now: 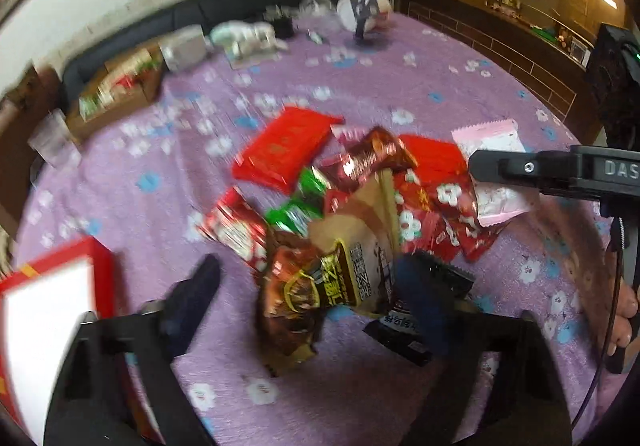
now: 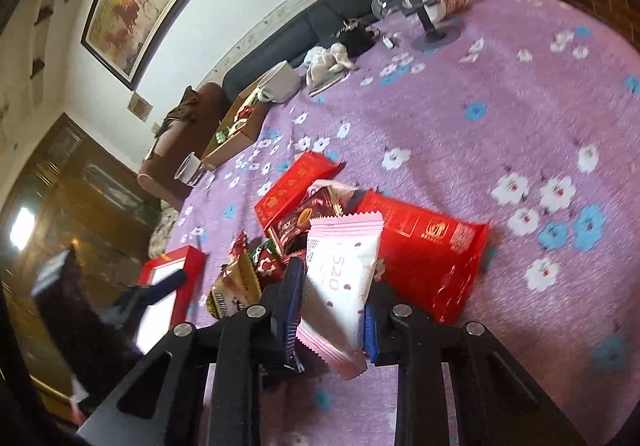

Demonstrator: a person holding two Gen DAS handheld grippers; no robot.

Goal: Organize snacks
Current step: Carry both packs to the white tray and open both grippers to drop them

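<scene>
A: Presumably the pink-and-white packet (image 2: 340, 286) is being taken first. Where is it held?

B: It is pinched between the blue pads of the right claw (image 2: 332, 322), at its lower half, with its crimped upper edge leaning against the red pouch (image 2: 424, 246) just behind it. The jaws are closed on it, and the film is seen to buckle slightly where it is squeezed.

A: How is it expected to handle?

B: It is judged to be very light, soft and slippery: a thin plastic wrapper with air inside. A crushable filling cannot be ruled out, so a gentle pinch is advised. The flat sealed edge would be the safer place to be gripped, since the puffed middle may slide out.

A: And the left claw (image 1: 308, 278)?

B: Its jaws are seen partly spread, with the brown-and-gold packet (image 1: 344, 266) standing between them. Whether the pads press on it cannot be told, because the frame is blurred; only one finger appears close against its side.

A: Where does that packet lie relative to the red pouch?

B: It is found in front of the pouch, at the near end of the snack heap (image 1: 360, 197), on the purple flowered tabletop (image 1: 440, 85). A red box (image 1: 60, 286) is seen well off to the pouch's left.

A: Its handling?

B: Crinkly foil, light and stiff at the seams; the crimped end should be taken.
</scene>
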